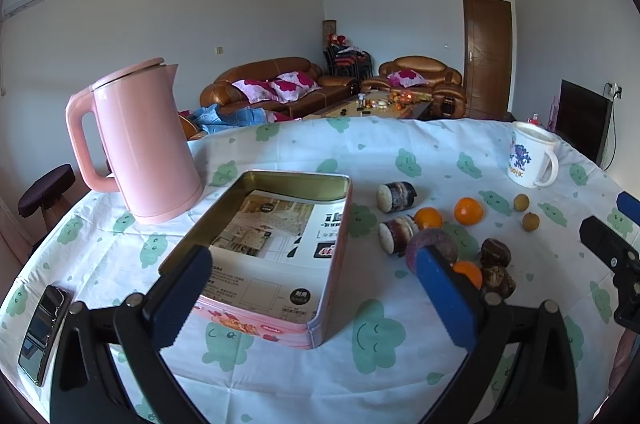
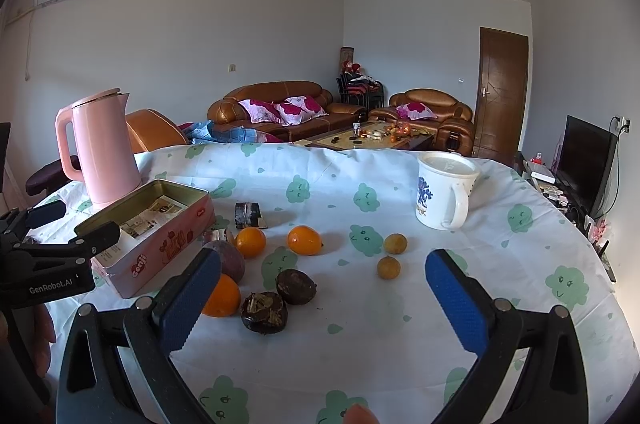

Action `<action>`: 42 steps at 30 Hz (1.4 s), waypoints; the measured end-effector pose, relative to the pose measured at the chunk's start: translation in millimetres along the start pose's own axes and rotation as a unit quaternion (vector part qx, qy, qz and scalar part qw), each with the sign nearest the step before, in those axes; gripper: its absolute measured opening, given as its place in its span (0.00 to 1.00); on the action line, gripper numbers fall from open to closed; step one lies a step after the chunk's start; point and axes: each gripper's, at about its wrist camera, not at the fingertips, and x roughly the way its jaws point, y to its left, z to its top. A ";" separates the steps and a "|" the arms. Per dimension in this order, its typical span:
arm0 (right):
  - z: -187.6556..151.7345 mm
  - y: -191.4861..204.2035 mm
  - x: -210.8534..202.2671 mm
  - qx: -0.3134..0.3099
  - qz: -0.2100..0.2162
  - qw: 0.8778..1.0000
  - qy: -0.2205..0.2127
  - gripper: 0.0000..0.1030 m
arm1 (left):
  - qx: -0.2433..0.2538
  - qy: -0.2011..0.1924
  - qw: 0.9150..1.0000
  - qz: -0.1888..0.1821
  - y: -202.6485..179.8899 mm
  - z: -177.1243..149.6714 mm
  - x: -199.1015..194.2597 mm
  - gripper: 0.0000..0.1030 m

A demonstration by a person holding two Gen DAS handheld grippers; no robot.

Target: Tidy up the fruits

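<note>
With both the left tongs (image 1: 316, 288) and right tongs (image 2: 322, 288) spread apart and empty, no fruit is yet in the open pink rectangular tin (image 1: 256, 324); next, probably, closing on a round orange citrus fruit (image 2: 304, 240) on the tabletop (image 2: 360, 364).

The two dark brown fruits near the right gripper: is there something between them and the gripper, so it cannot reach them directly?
Nothing visible blocks them. The right gripper is open, and the two dark brown fruits lie on bare tablecloth just ahead, toward its left finger. An orange lies beside them, partly behind that finger.
</note>
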 end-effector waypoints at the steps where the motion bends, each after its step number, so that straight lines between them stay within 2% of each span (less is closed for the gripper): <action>1: -0.3 -0.3 0.7 0.001 0.000 1.000 0.001 0.99 | 0.000 0.000 1.000 -0.001 0.1 0.0 0.3 1.00; 19: -11.9 -8.2 15.9 0.009 -0.002 1.000 0.020 0.99 | -0.004 0.015 1.000 -0.007 0.8 -7.1 11.5 1.00; 24: -22.6 -17.5 29.3 0.015 -0.011 0.999 0.048 0.99 | -0.003 0.035 0.999 -0.022 -2.4 -15.1 22.5 1.00; 28: -26.9 -19.7 44.3 0.025 0.001 0.996 0.083 0.99 | -0.003 0.047 0.998 -0.042 -8.9 -17.2 28.0 0.98; 30: -26.1 -13.5 53.6 0.018 0.020 0.994 0.102 0.98 | -0.006 0.049 0.997 -0.052 -11.1 -17.2 30.1 0.95; 32: -26.6 -7.1 62.6 0.013 0.036 0.992 0.119 0.91 | -0.007 0.059 0.996 -0.067 -12.9 -15.7 34.5 0.89; 35: -29.2 2.5 79.7 0.006 0.055 0.986 0.159 0.71 | -0.008 0.065 0.996 -0.067 -13.7 -15.2 39.7 0.85; 37: -31.7 6.4 88.9 0.007 0.064 0.981 0.181 0.67 | -0.009 0.068 0.995 -0.070 -12.5 -15.2 41.4 0.82; 42: -32.2 17.0 97.6 0.007 0.100 0.975 0.200 0.66 | -0.017 0.075 0.994 -0.084 -10.0 -14.8 44.3 0.82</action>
